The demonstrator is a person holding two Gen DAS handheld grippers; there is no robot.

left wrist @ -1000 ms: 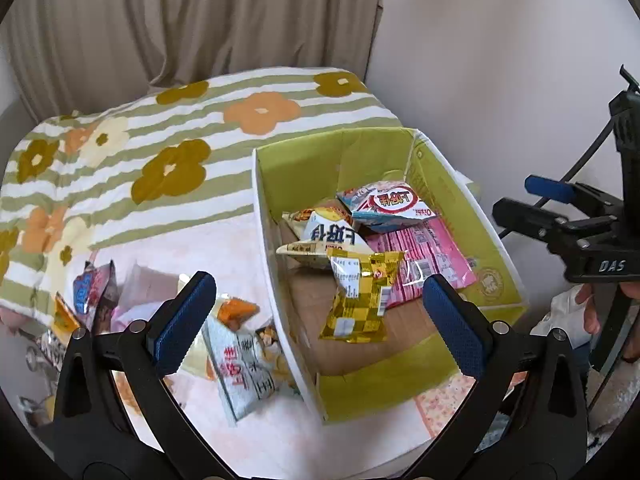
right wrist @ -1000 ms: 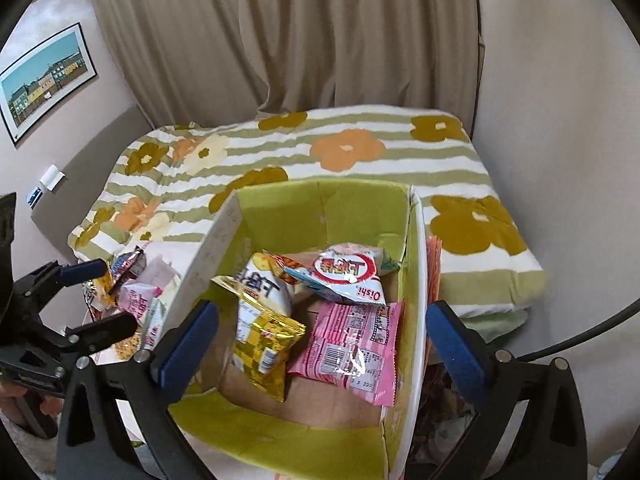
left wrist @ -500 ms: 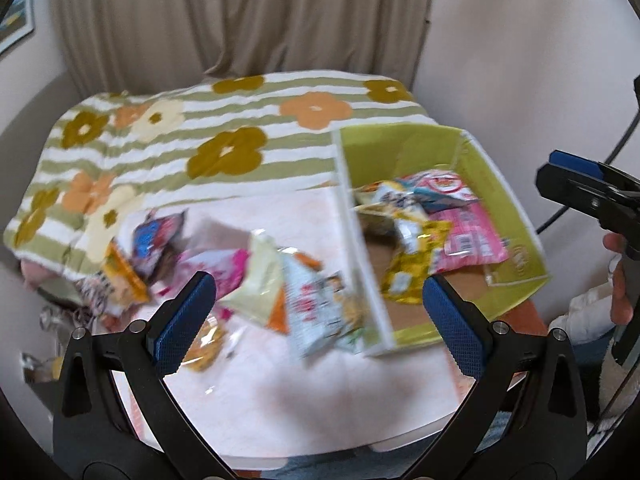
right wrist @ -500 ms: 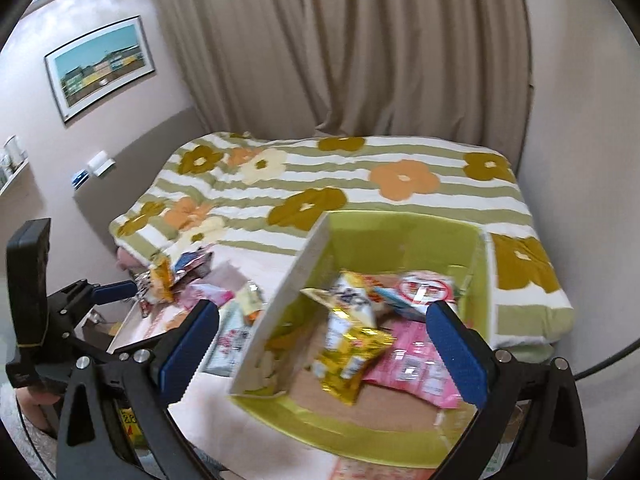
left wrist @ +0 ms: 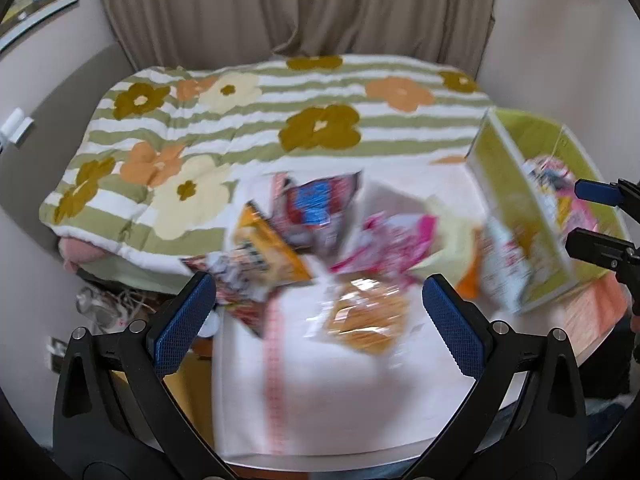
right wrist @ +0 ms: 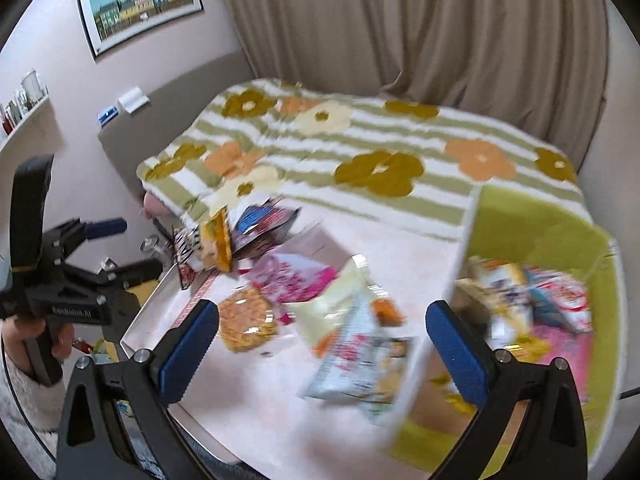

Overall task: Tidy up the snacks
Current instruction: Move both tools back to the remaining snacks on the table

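Note:
A green cardboard box (left wrist: 520,184) stands at the right end of the table (left wrist: 320,380) and holds several snack packs (right wrist: 536,304). Loose packs lie on the table: a clear bag of golden snacks (left wrist: 366,320), a pink pack (left wrist: 392,240), an orange pack (left wrist: 268,248), a blue-and-red pack (left wrist: 316,204) and a white pack (right wrist: 360,356) beside the box wall. My left gripper (left wrist: 318,320) is open and empty above the golden bag. My right gripper (right wrist: 322,346) is open and empty above the table; it also shows in the left wrist view (left wrist: 596,216). Both views are motion-blurred.
A bed with a striped flower cover (left wrist: 248,128) lies behind the table. Curtains (right wrist: 440,28) hang at the back. A framed picture (right wrist: 140,0) and a shelf (right wrist: 24,116) are on the left wall. The person's hand holds the left gripper (right wrist: 80,256).
Both grippers have swung left, away from the box and toward the loose packs on the table. Both stay open and empty.

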